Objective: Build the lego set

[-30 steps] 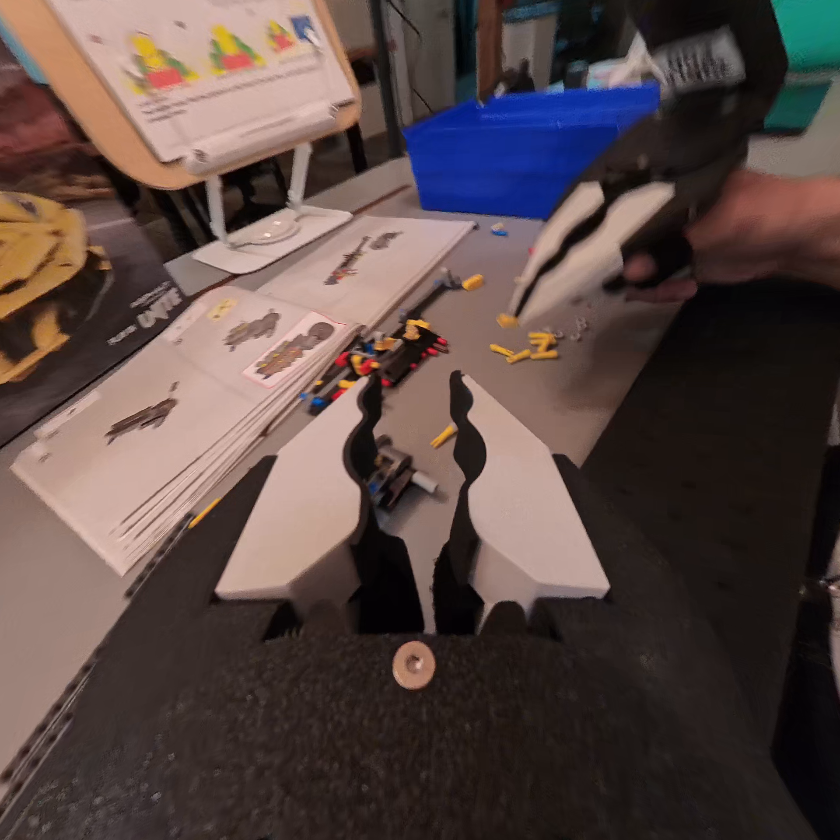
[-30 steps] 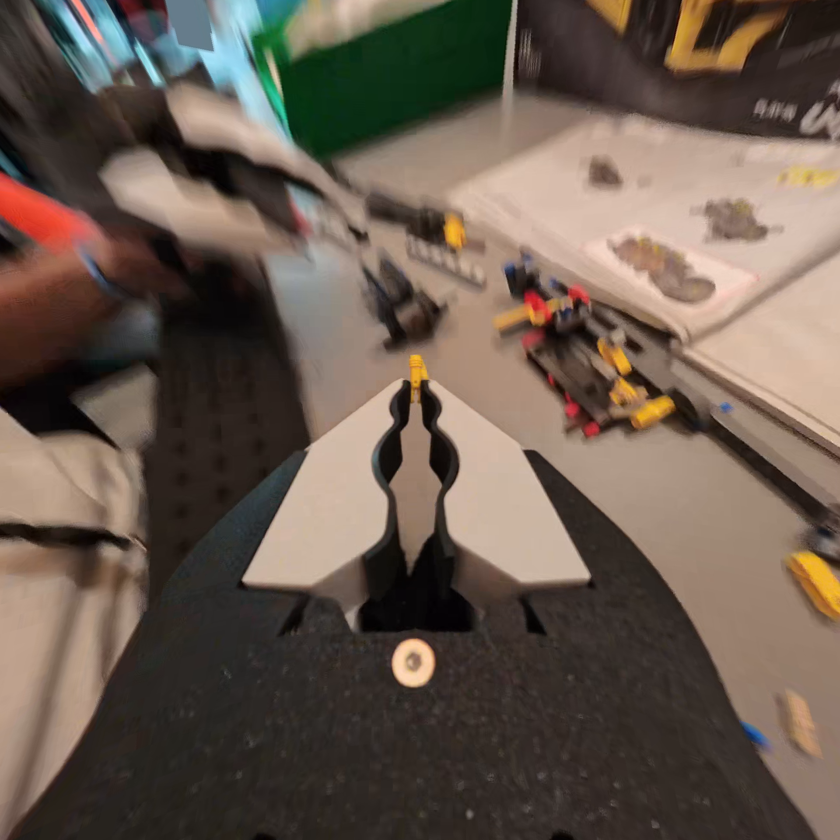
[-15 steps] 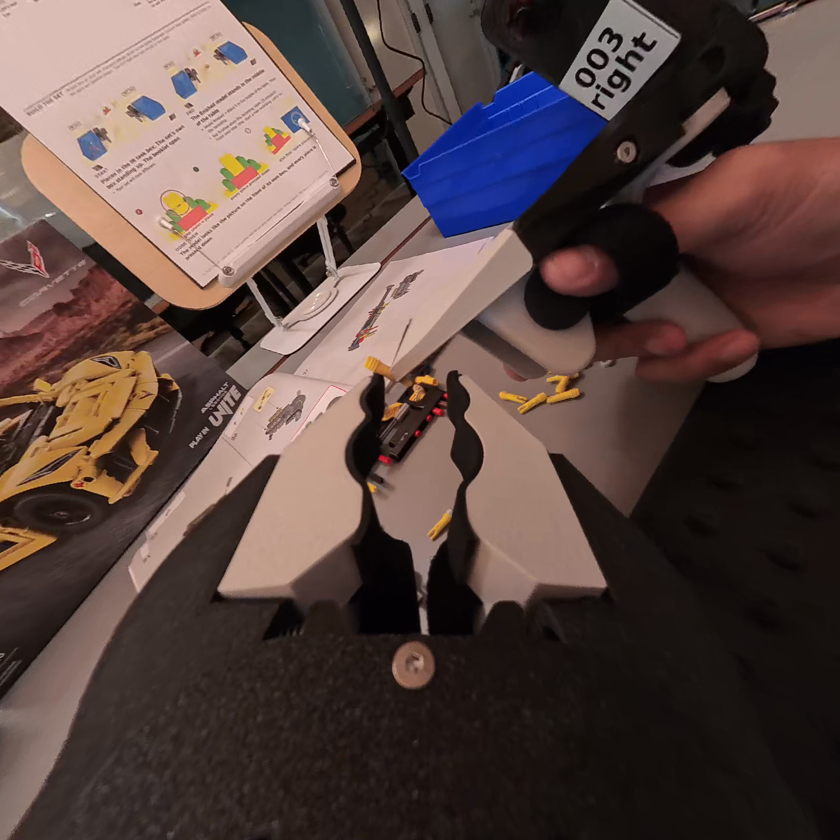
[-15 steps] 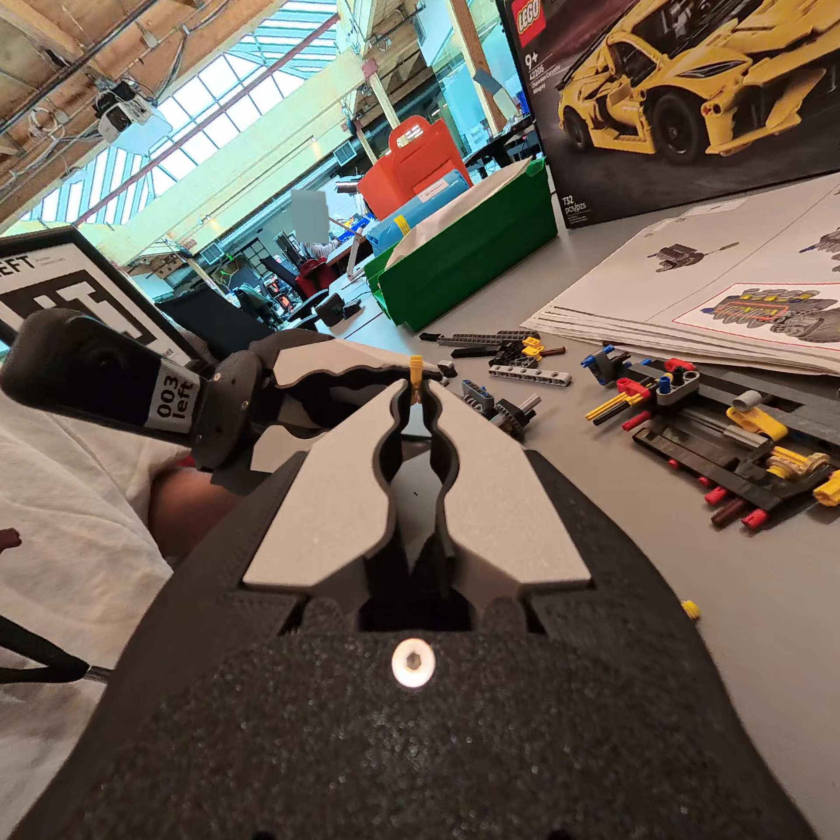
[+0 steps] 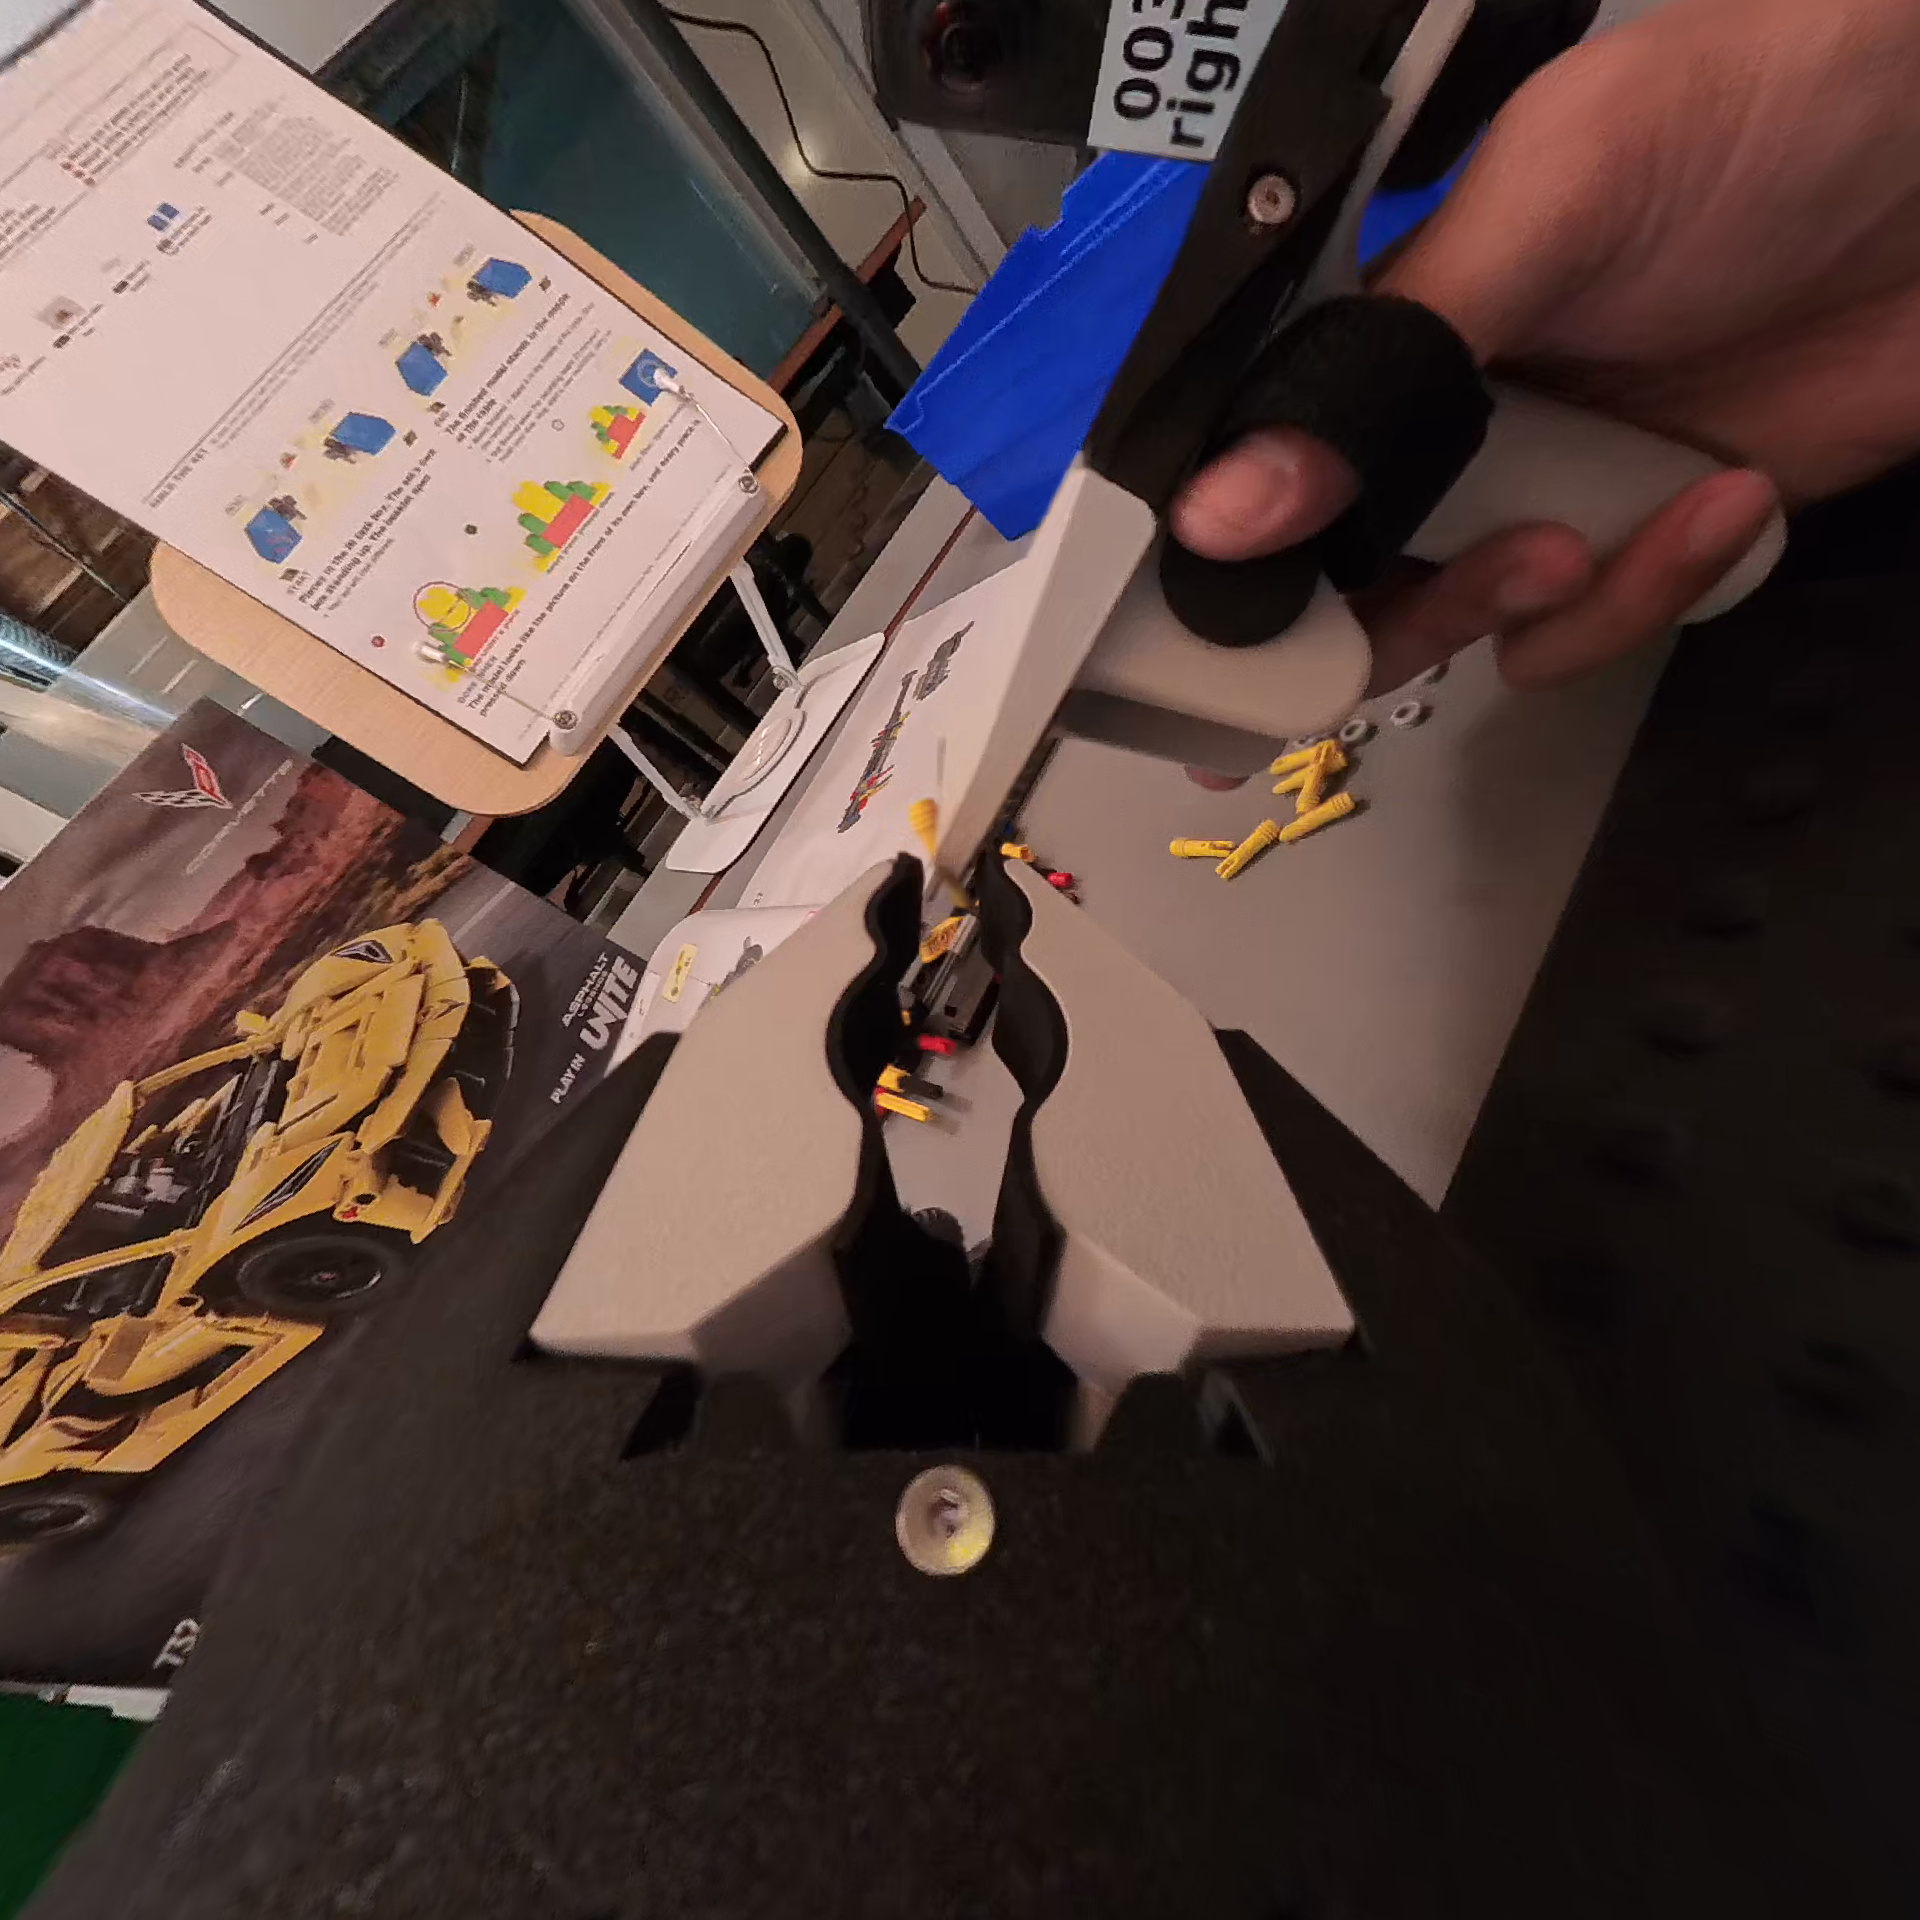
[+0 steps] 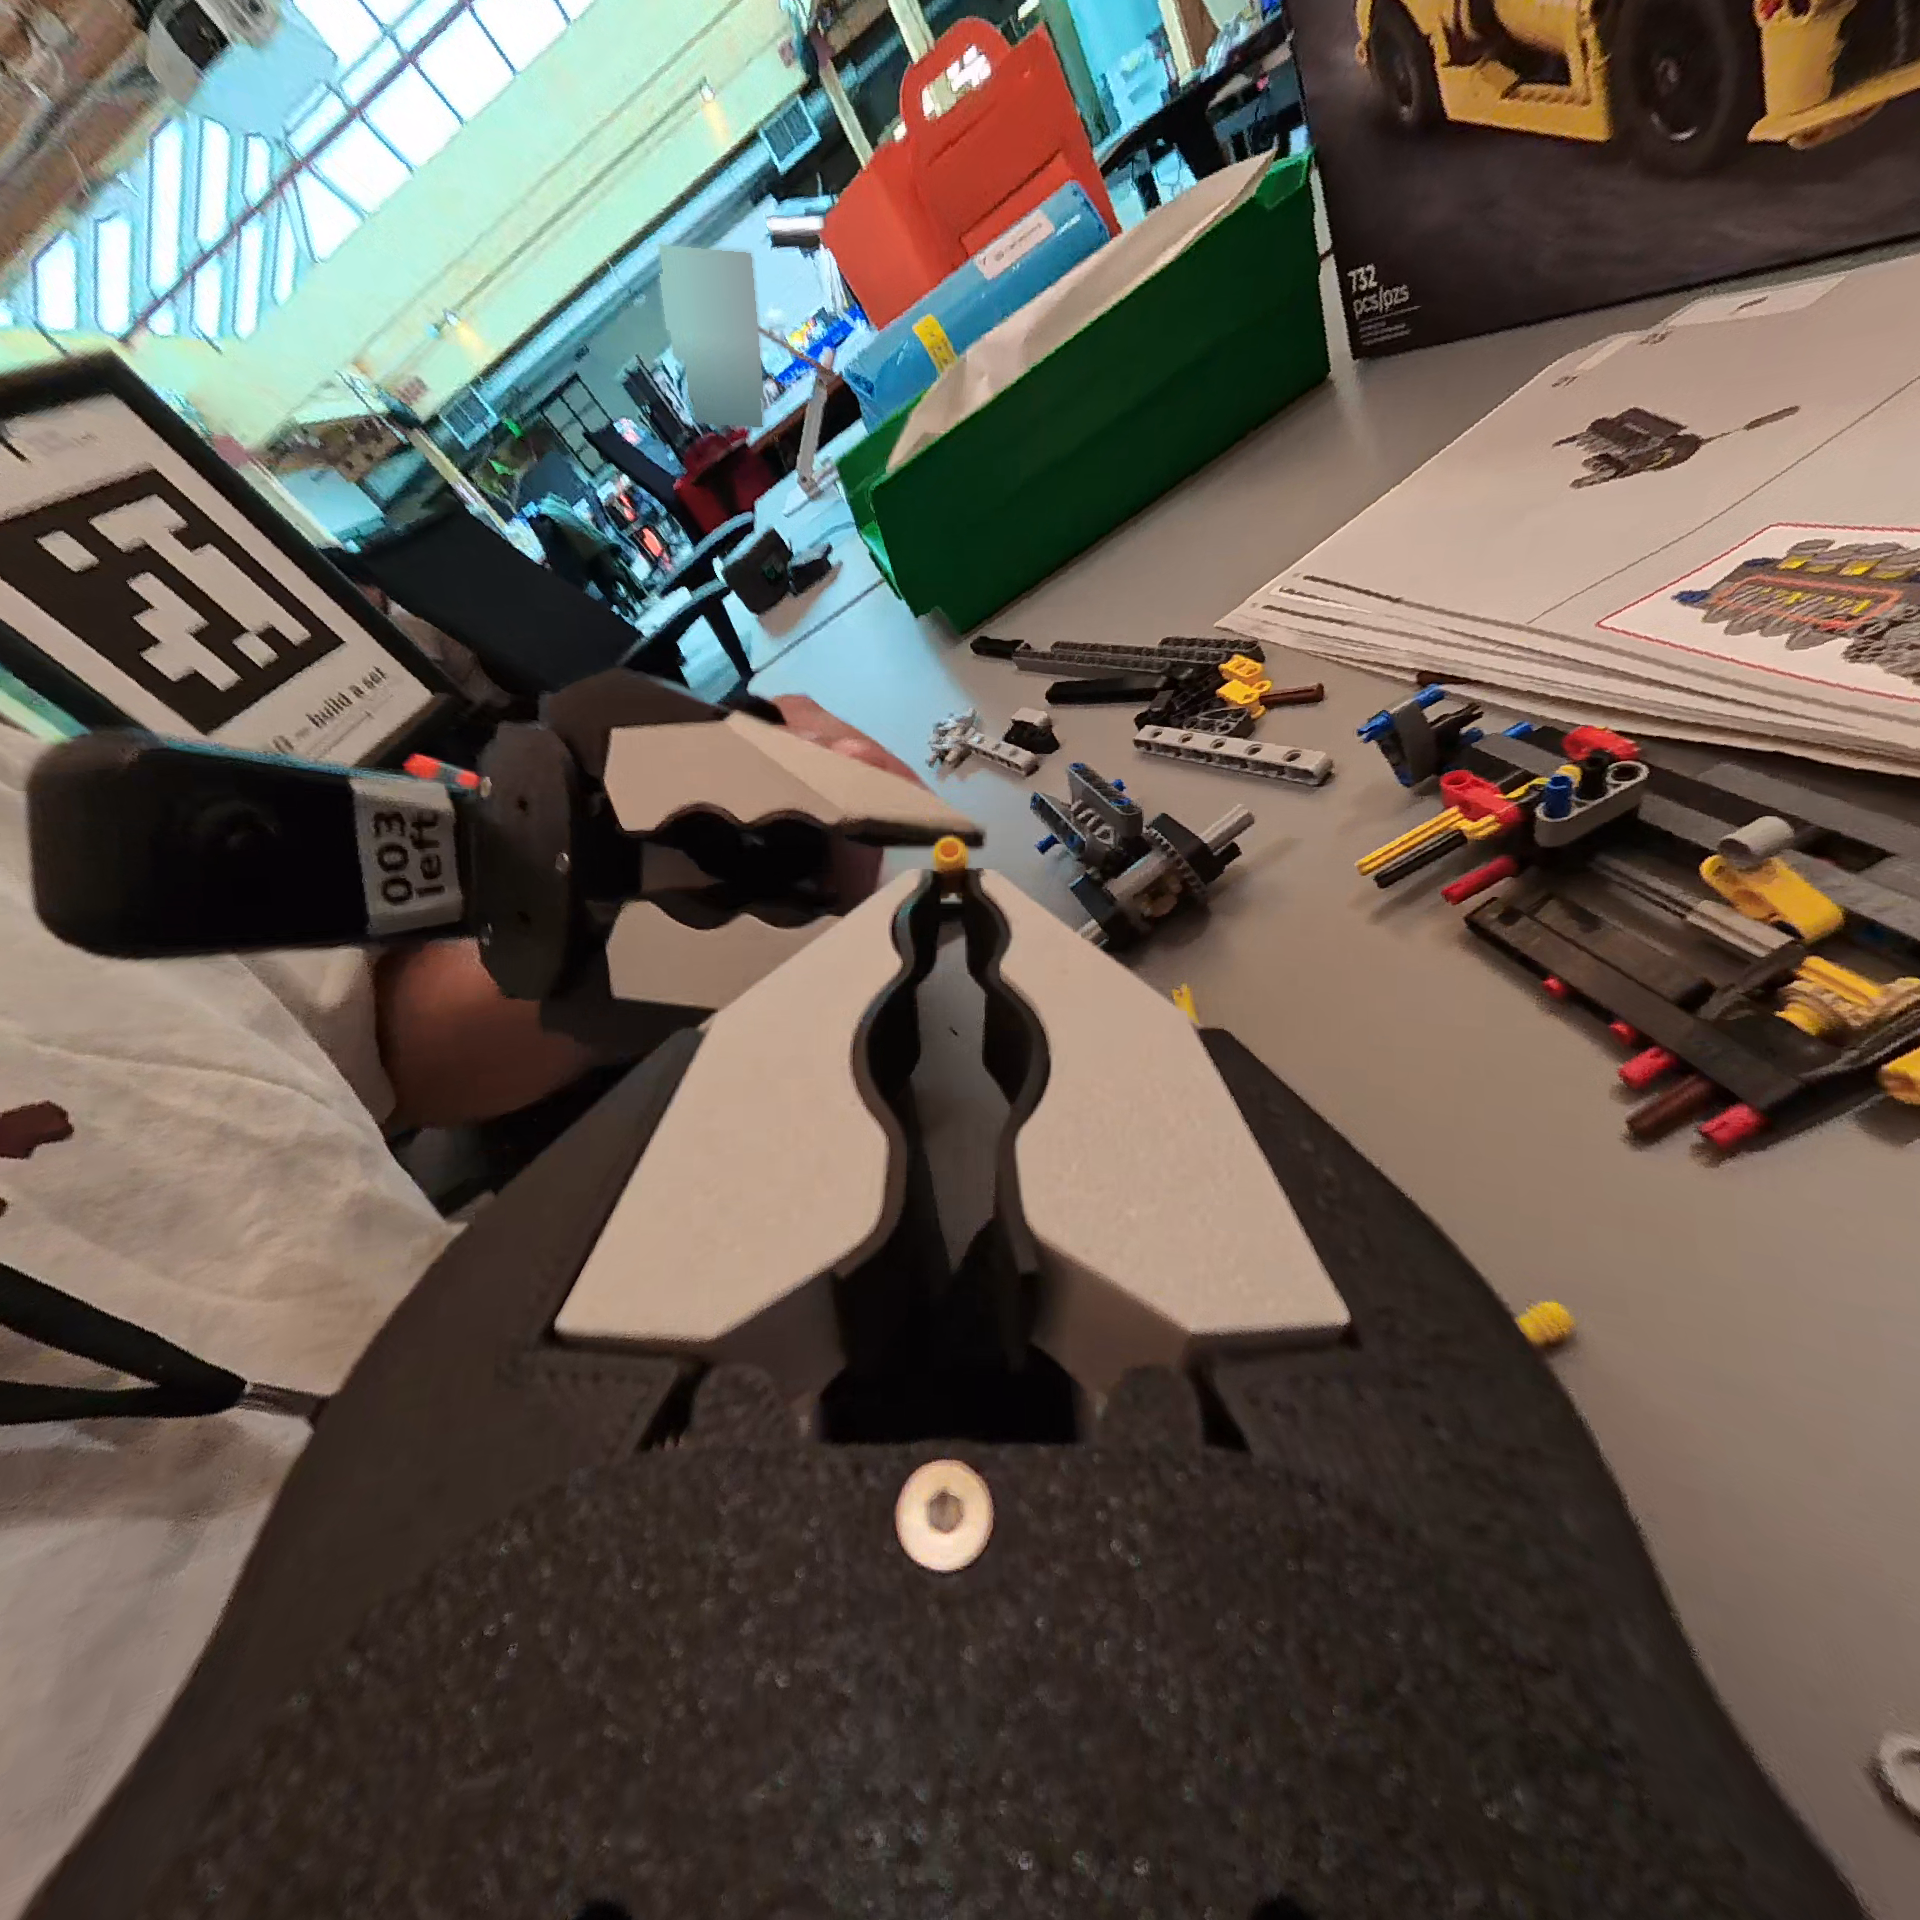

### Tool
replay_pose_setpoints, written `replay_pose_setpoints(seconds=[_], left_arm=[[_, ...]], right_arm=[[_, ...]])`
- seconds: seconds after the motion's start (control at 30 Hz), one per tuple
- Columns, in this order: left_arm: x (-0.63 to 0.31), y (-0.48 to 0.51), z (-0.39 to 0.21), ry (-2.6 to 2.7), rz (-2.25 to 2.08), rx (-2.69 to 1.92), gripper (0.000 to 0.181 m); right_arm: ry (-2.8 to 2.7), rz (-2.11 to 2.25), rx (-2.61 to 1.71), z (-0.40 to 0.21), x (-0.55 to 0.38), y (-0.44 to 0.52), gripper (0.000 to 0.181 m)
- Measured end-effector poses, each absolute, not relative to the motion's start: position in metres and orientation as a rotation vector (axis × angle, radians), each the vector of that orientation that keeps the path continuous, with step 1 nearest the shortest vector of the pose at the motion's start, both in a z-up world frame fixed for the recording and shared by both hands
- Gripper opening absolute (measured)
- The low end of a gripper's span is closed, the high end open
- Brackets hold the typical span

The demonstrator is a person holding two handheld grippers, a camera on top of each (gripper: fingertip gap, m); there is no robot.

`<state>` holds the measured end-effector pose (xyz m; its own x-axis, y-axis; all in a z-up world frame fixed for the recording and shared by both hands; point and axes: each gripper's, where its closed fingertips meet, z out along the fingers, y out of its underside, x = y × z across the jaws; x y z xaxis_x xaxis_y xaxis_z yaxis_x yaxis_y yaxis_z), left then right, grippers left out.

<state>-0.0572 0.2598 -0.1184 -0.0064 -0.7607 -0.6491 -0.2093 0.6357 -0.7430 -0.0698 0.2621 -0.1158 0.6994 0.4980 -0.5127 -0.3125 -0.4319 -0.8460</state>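
Observation:
My right gripper is shut on a small yellow pin that sticks out past its tips. In the left wrist view the right gripper comes in from the upper right in a hand, with the pin just above my left gripper. The left gripper is empty, its jaws a narrow gap apart, and the right gripper's tip is level with that gap. The left gripper's fingers also show in the right wrist view, with the upper tip almost touching the pin.
A partly built black assembly, a small gear assembly and loose beams lie on the grey table by the open instruction booklet. Loose yellow pins, a blue bin, a green bin, the set's box and a sheet on a stand surround them. Only a small space, under 4 cm, lies between the two pairs of fingers.
Both grippers have risen off the table and come together. The right gripper has brought the yellow pin to the left gripper's tips. The left jaws have narrowed.

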Motion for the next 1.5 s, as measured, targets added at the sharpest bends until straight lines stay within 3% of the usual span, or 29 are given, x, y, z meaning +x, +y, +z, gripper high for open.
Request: replay_pose_setpoints(seconds=[0.1, 0.2, 0.57, 0.63, 1.13, 1.33, 1.5], left_arm=[[-0.06, 0.256, -0.12, 1.591, -0.549, -0.806, 0.016], [-0.059, 0.25, -0.124, 1.627, -0.526, -0.748, 0.007], [-0.06, 0.242, -0.133, 1.68, -0.58, -0.727, 0.006], [-0.059, 0.243, -0.134, 1.683, -0.572, -0.737, 0.005], [-0.054, 0.257, -0.142, 1.634, -0.186, -0.62, 0.004], [-0.054, 0.256, -0.139, 1.618, -0.229, -0.64, 0.004], [-0.054, 0.264, -0.142, 1.619, -0.205, -0.669, 0.003]], right_arm=[[-0.209, 0.91, -1.844, -0.119, -0.073, 0.256, 0.003], [-0.228, 0.926, -1.85, -0.119, -0.076, 0.253, 0.003], [-0.255, 1.056, -1.86, -0.125, -0.078, 0.242, 0.012], [-0.252, 1.017, -1.88, -0.129, -0.076, 0.245, 0.005], [-0.283, 0.753, -1.944, -0.14, -0.068, 0.257, 0.005], [-0.337, 0.762, -1.882, -0.135, -0.071, 0.254, 0.013], [-0.318, 0.642, -1.87, -0.135, -0.056, 0.256, 0.004]])
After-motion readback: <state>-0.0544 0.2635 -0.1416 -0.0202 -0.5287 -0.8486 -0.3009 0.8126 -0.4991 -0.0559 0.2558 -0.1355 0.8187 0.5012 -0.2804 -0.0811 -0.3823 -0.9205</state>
